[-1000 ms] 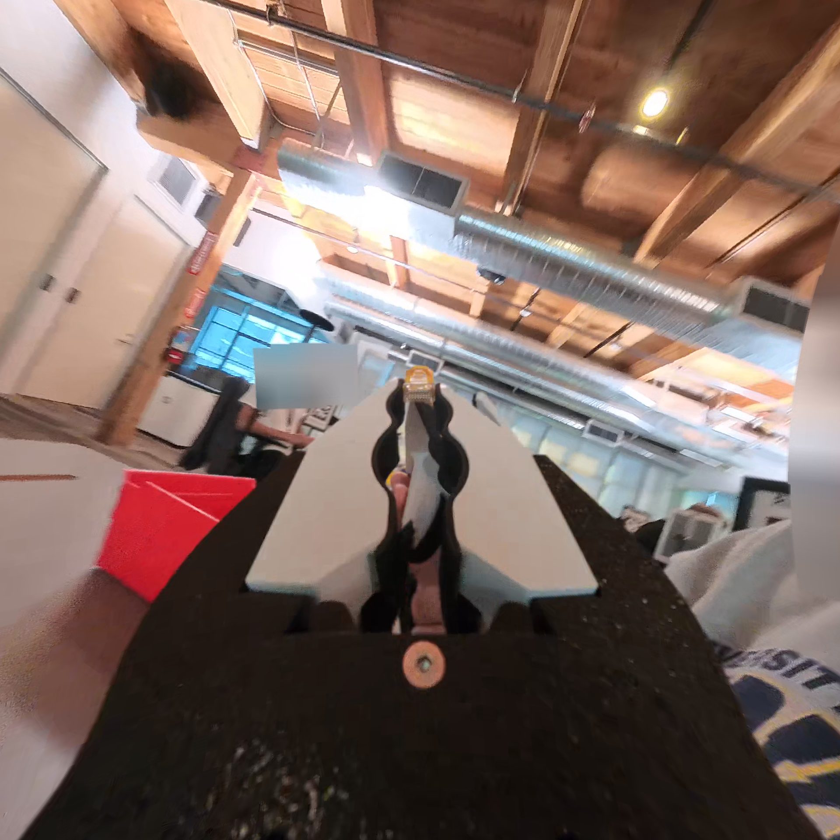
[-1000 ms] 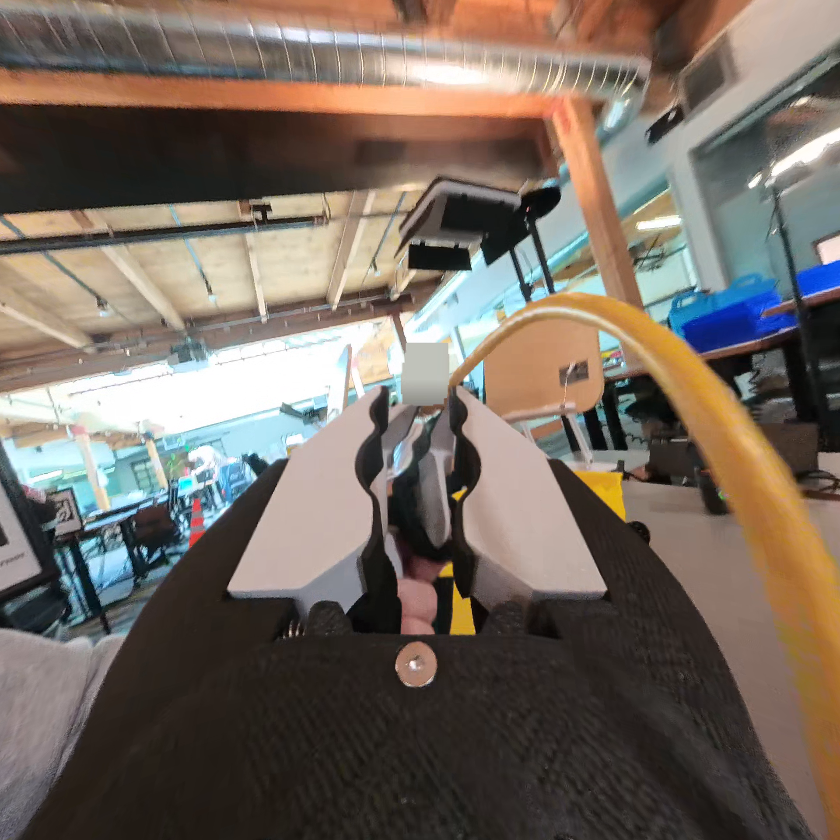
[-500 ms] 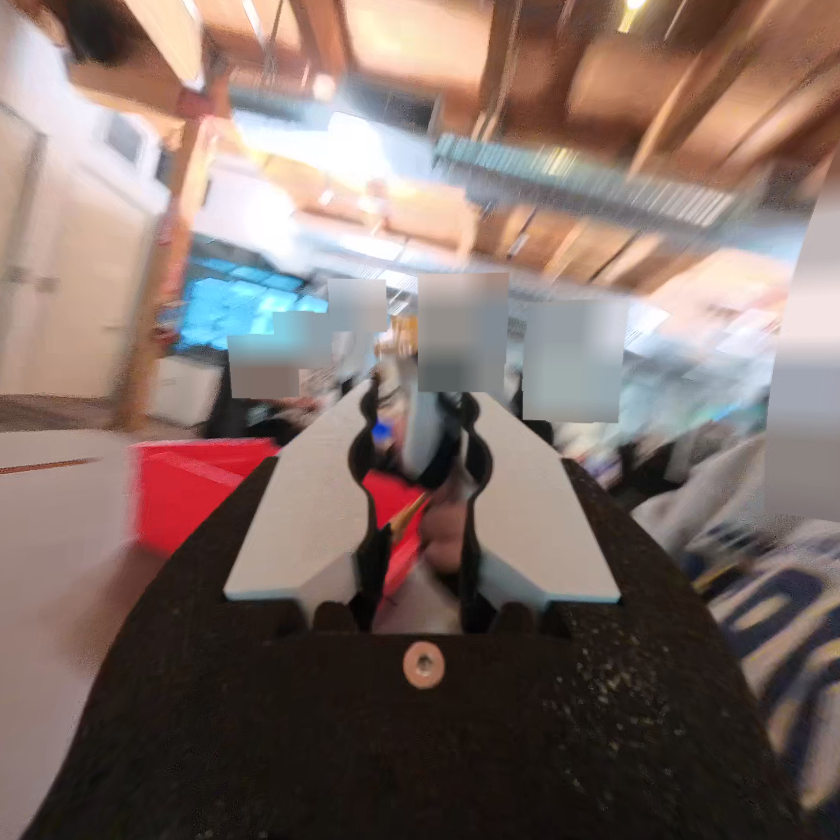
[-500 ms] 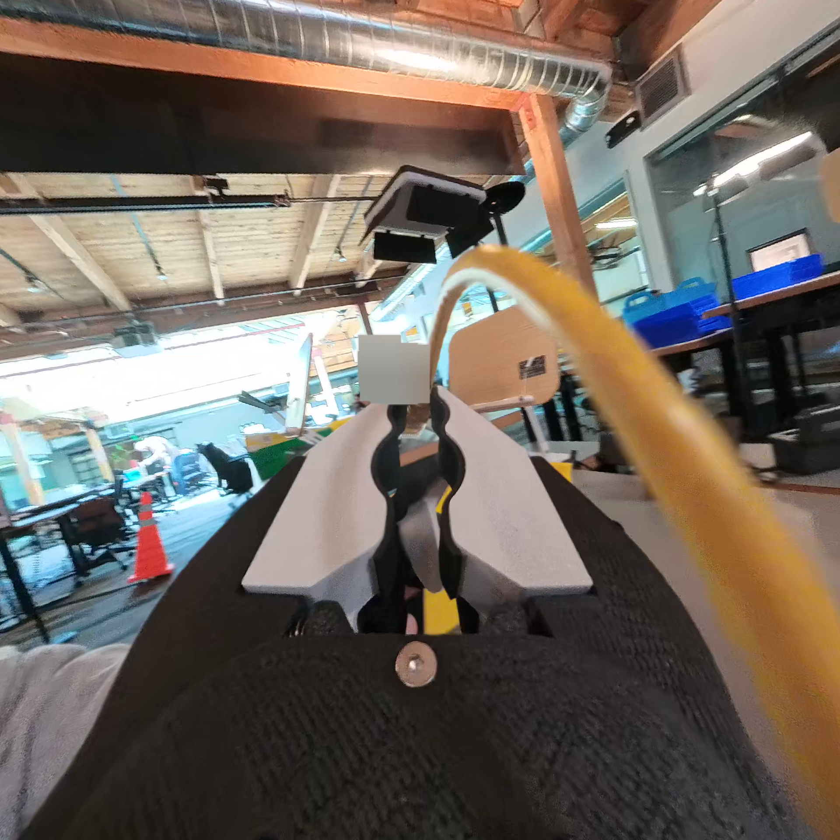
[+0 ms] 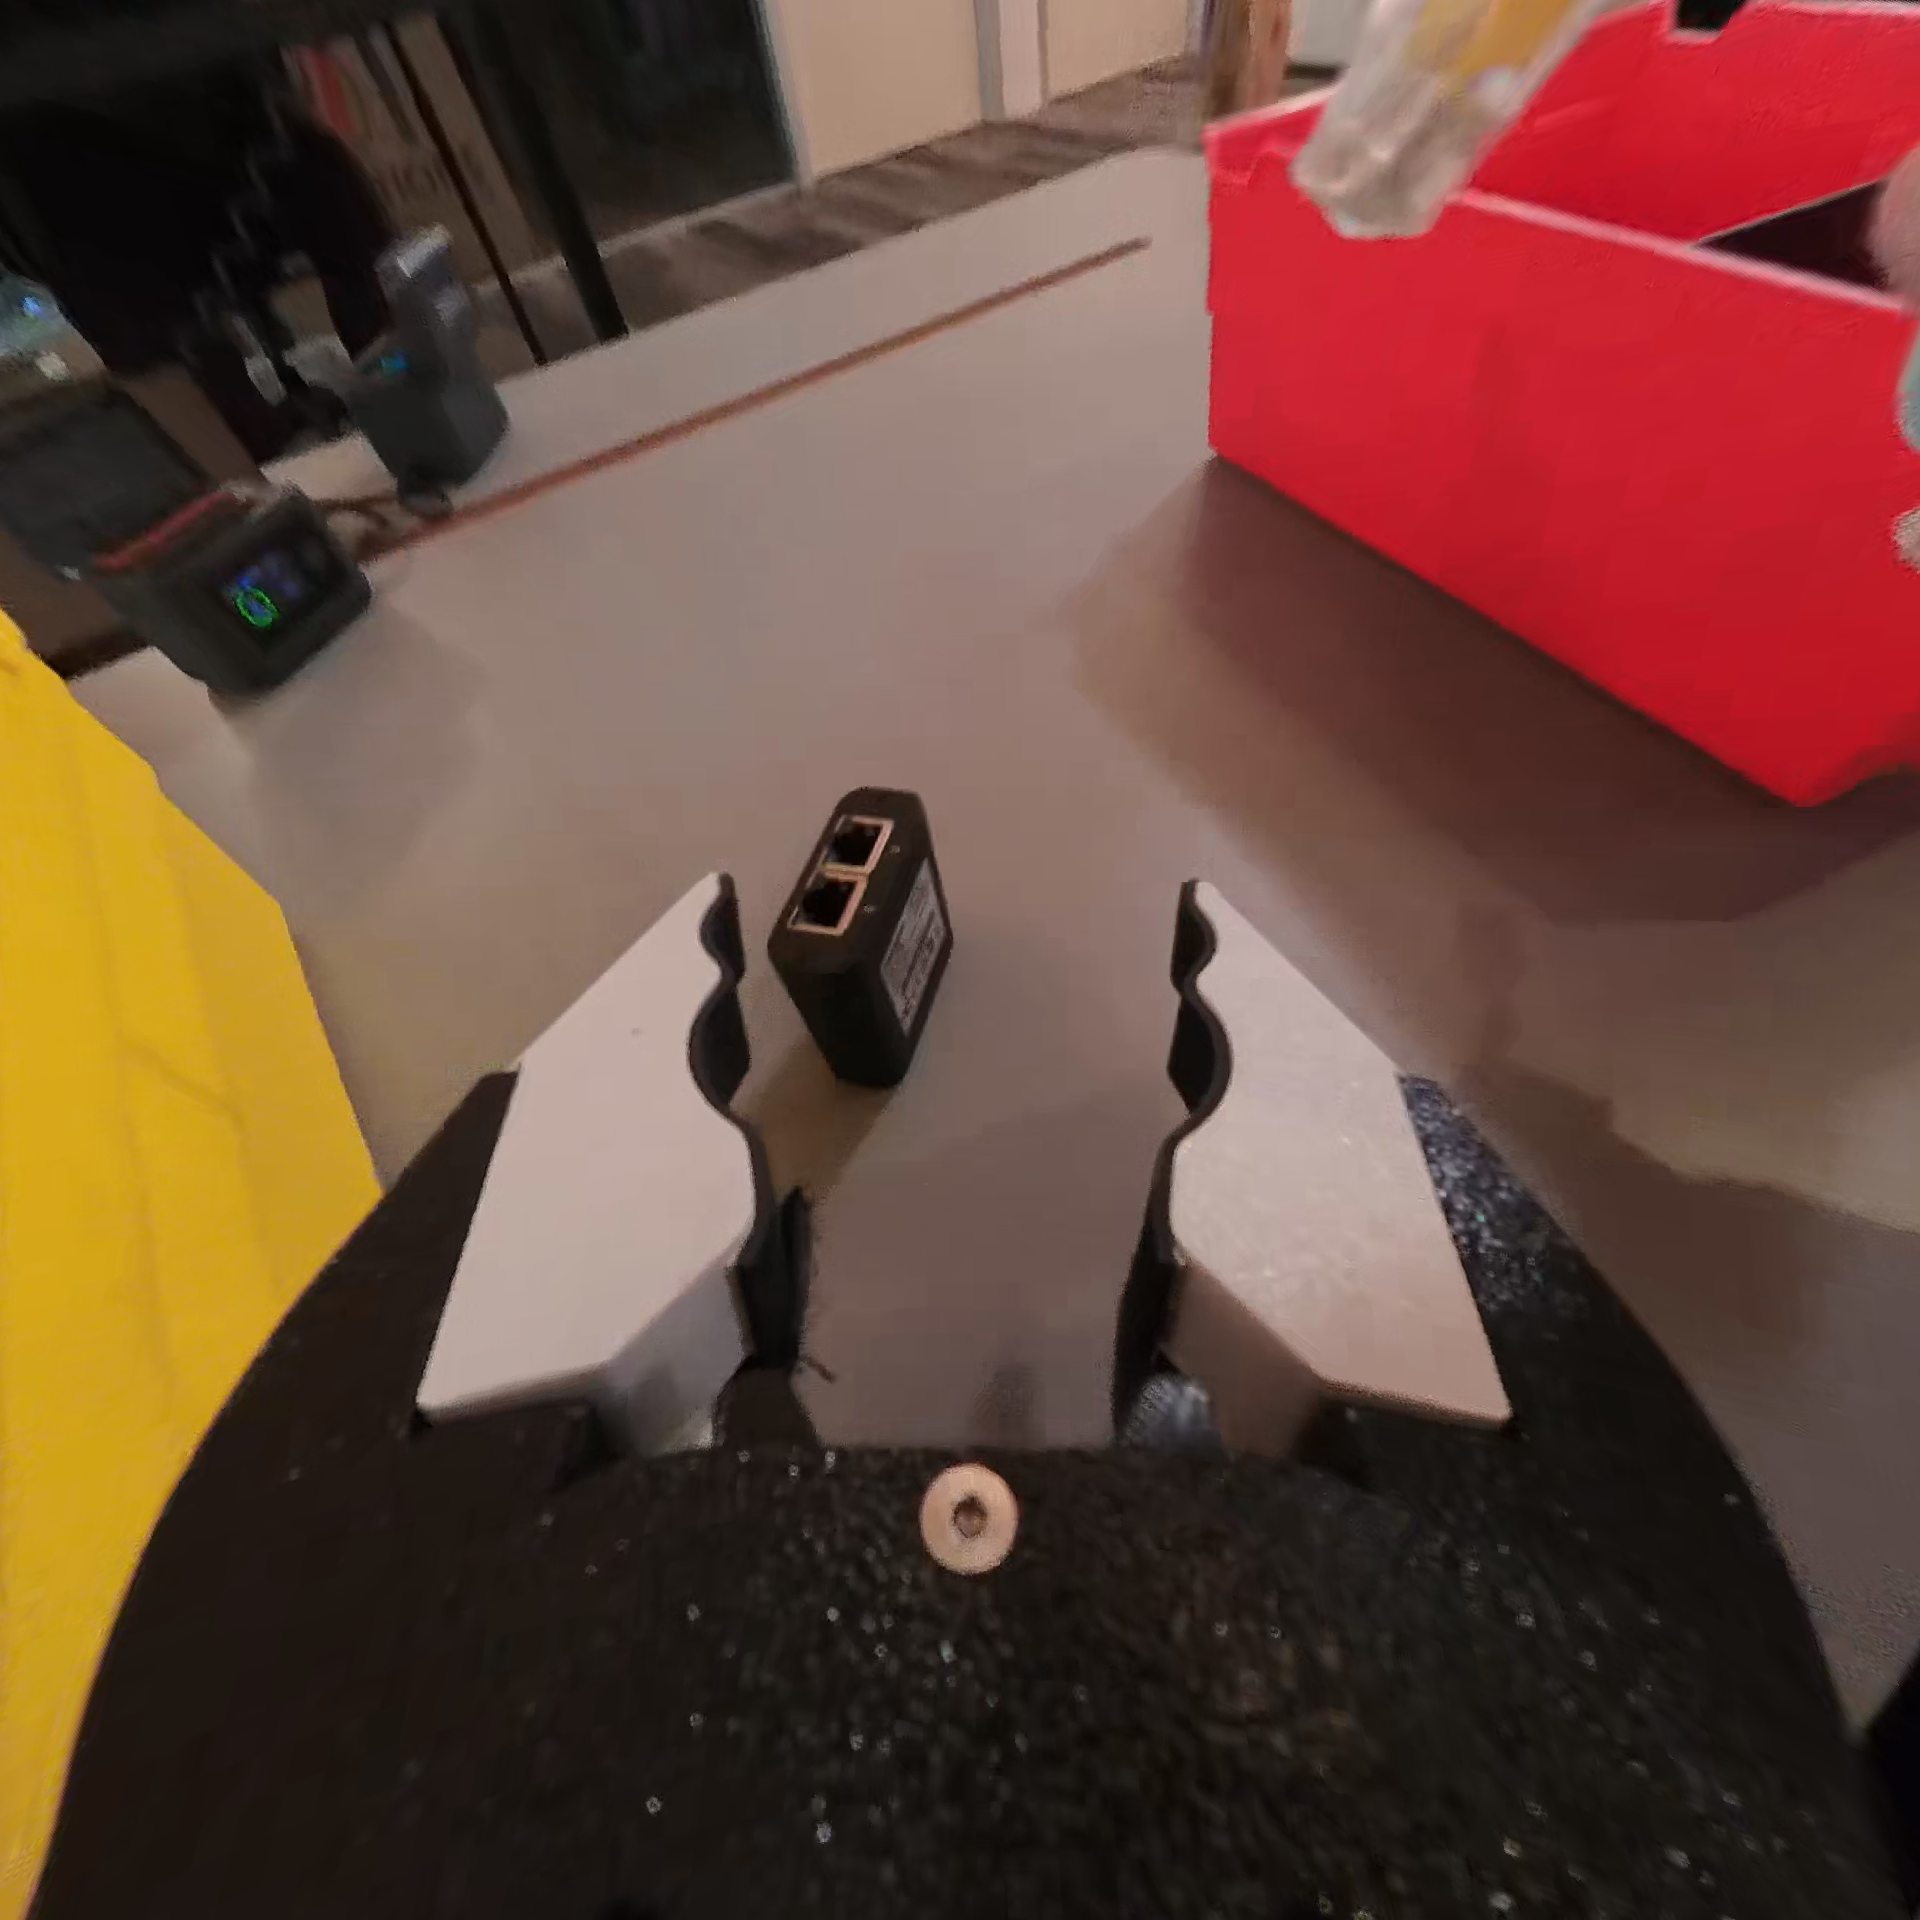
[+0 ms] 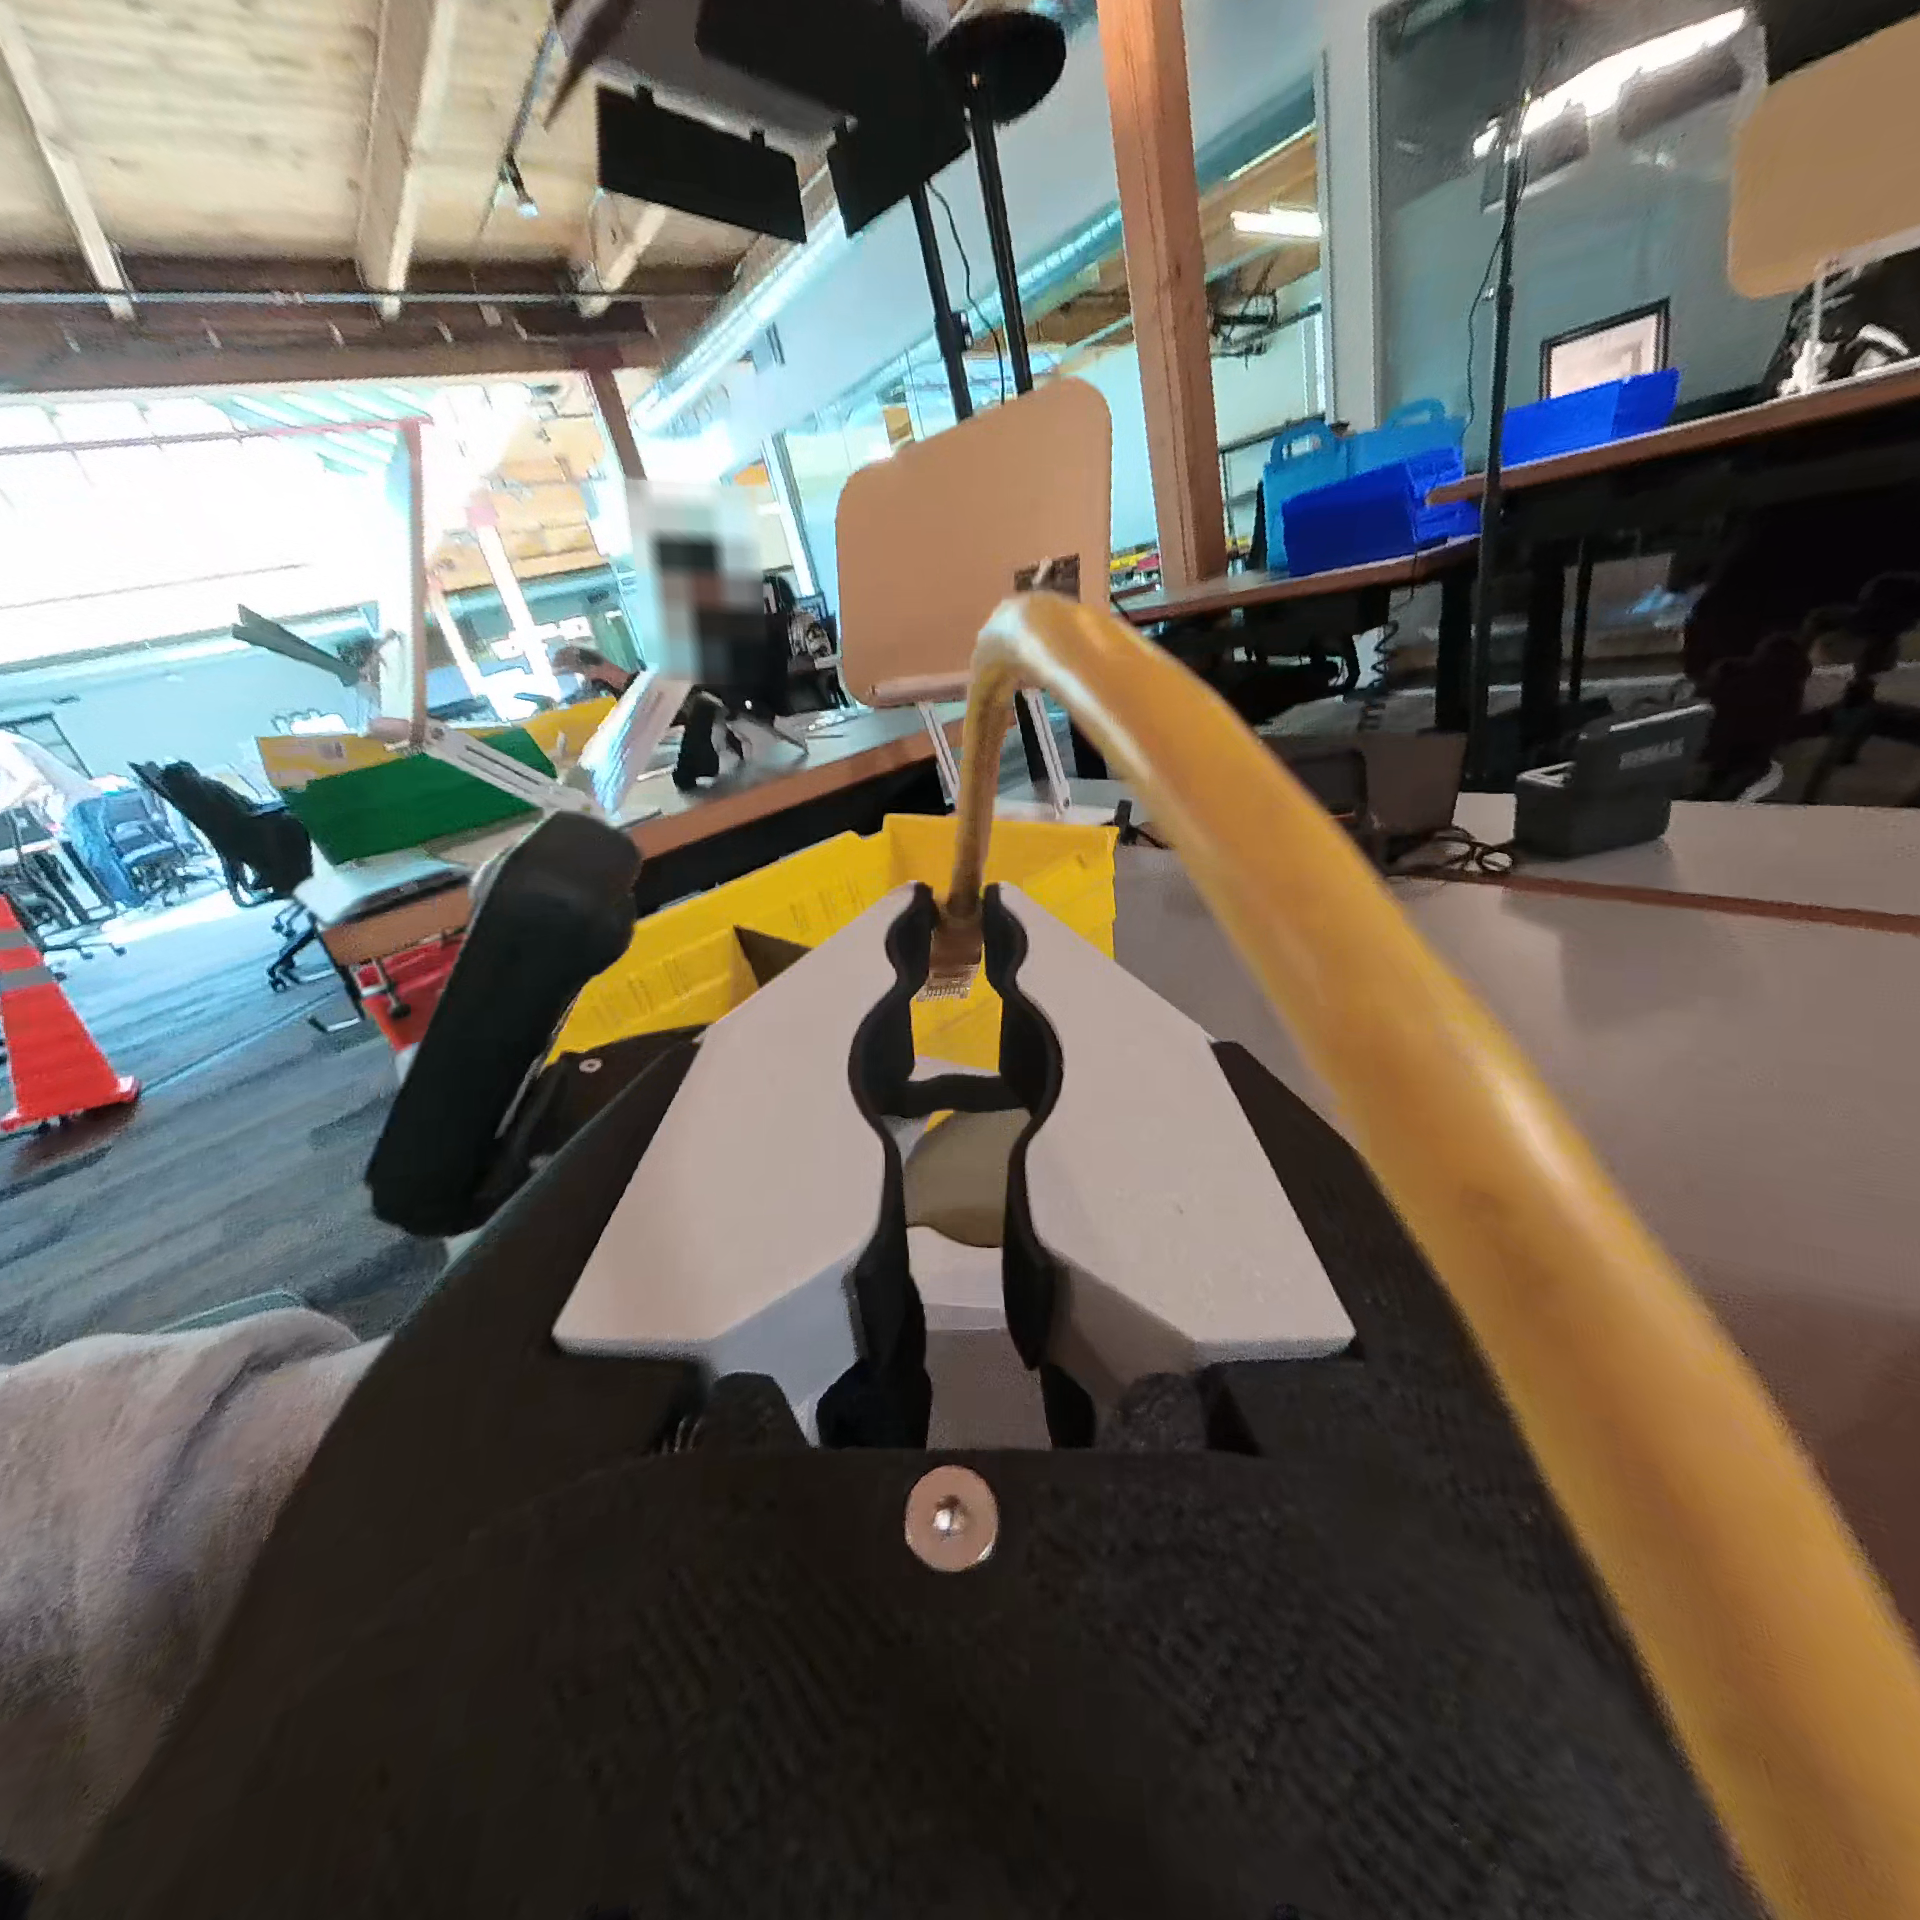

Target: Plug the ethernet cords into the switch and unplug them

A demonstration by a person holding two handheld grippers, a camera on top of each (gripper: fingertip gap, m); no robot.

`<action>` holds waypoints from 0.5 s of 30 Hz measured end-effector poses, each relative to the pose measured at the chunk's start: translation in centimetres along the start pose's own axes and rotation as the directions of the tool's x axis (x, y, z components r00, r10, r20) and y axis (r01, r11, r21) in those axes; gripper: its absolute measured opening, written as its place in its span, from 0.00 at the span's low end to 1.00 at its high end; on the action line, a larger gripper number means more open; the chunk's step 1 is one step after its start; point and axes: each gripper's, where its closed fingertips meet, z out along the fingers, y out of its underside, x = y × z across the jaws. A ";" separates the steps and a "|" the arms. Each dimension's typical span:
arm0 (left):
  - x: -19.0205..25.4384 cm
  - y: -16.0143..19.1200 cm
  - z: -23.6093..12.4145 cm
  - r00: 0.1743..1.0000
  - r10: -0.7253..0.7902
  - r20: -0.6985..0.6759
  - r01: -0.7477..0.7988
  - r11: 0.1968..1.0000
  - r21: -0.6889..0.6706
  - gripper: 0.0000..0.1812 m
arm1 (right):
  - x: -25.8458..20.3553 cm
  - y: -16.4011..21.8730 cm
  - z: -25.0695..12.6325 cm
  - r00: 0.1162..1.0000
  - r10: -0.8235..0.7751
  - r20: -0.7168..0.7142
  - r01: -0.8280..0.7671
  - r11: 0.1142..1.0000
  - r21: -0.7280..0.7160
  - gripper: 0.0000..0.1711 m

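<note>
The switch, a small black box with two ports facing me, sits on the grey table. My left gripper is open and empty just above it, with the switch between the fingers nearer the left one. A clear plug on yellow cord hangs at the top right. My right gripper is shut on the yellow ethernet cord just behind its plug. The cord loops up and back past the right finger.
A red bin stands on the table to the right of the switch. A yellow bin is close at the left and also shows in the right wrist view. Black devices sit at the far left edge. A black handle is left of my right gripper. Some 12 cm of space lies between my two pairs of fingers.
My left gripper has swung down from the ceiling to the table, has opened, and no longer holds the plug. My right gripper has tilted down, still shut on the cord.
</note>
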 end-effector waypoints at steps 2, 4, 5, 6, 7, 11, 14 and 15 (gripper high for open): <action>-0.1 1.3 1.0 1.000 -0.013 -0.026 0.011 0.997 -0.072 0.43 | 0.3 0.8 0.7 1.000 -0.007 -0.008 0.007 1.000 -0.025 0.04; -0.4 2.5 2.0 1.000 0.008 -0.019 -0.010 0.990 -0.138 0.42 | 0.5 1.5 1.4 1.000 -0.019 -0.017 0.018 0.999 -0.050 0.04; -0.6 3.0 2.5 1.000 0.013 -0.011 -0.014 0.988 -0.156 0.42 | 0.7 1.9 1.9 0.999 -0.028 -0.018 0.027 0.998 -0.063 0.04; -0.8 3.2 2.9 1.000 0.009 -0.008 -0.010 0.988 -0.157 0.41 | 0.9 2.4 2.3 0.999 -0.038 -0.022 0.036 0.996 -0.081 0.04; -1.2 3.3 3.2 1.000 -0.002 0.004 0.003 0.987 -0.160 0.41 | 1.2 2.9 2.7 0.999 -0.045 -0.029 0.042 0.994 -0.097 0.04; -2.4 2.6 4.3 1.000 0.015 0.015 -0.013 0.991 -0.133 0.38 | 2.4 4.4 3.8 0.999 -0.018 -0.044 0.013 0.993 -0.118 0.04; -2.7 3.0 5.2 0.999 0.037 -0.003 -0.037 0.984 -0.173 0.35 | 3.6 5.5 4.7 0.998 -0.019 -0.058 0.011 0.990 -0.139 0.04; -3.0 3.1 5.4 0.999 0.048 -0.002 -0.048 0.982 -0.182 0.33 | 4.0 5.8 4.9 0.998 -0.019 -0.065 0.010 0.989 -0.146 0.04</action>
